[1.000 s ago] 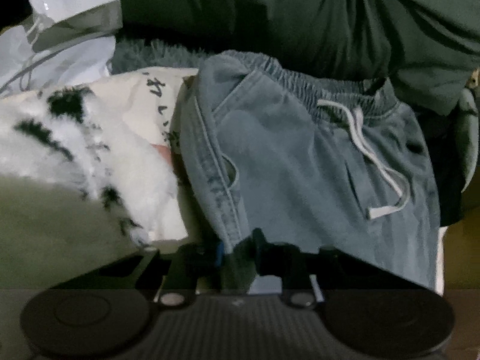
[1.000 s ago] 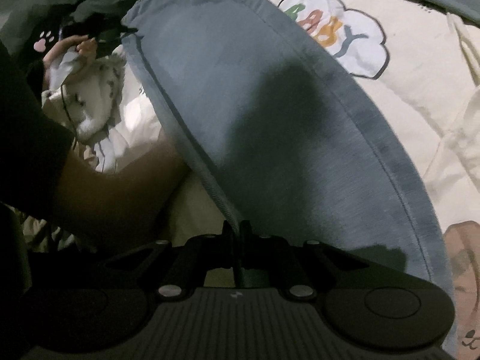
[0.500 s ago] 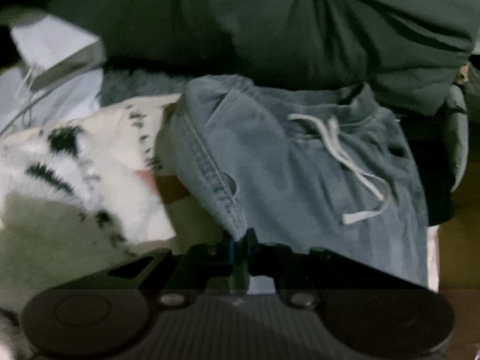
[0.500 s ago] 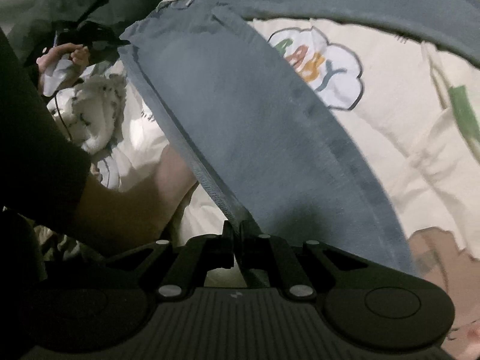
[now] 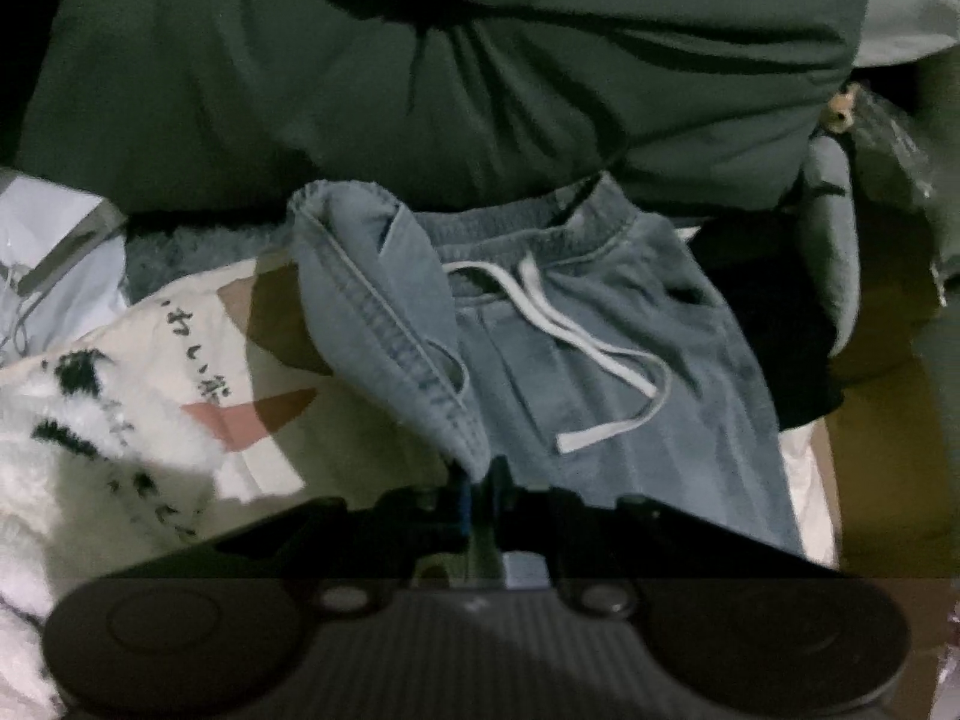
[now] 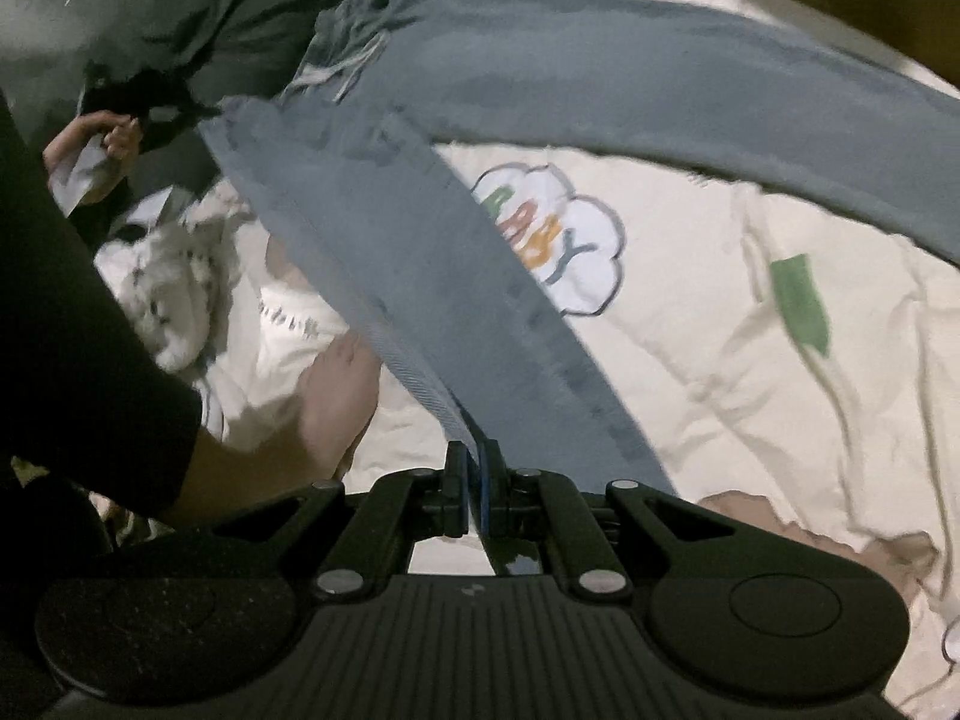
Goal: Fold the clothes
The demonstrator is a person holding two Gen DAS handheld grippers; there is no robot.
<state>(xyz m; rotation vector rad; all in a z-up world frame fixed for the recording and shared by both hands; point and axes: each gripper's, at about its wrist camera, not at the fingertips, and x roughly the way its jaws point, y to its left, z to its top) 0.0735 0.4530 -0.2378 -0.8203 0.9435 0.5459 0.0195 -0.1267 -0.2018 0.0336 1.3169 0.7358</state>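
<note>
The left gripper (image 5: 477, 471) pinches the jeans (image 5: 600, 360) at the near-left side seam below the pocket; the right gripper (image 6: 477, 468) is clamped on a leg edge. The denim – soft, fairly heavy – sags over the cream quilt (image 6: 750, 390), so seams likely give the firmest hold.

The left tongs (image 5: 477, 480) point steeply downward, their jaws just closed tight on a fold of the jeans (image 5: 600, 396). The right tongs (image 6: 474, 468) also tilt steeply down, pinched fully together on the hem of a jeans leg. In the right wrist view, a bare forearm (image 6: 288, 438) in a dark sleeve (image 6: 78, 330) reaches forward at left.
</note>
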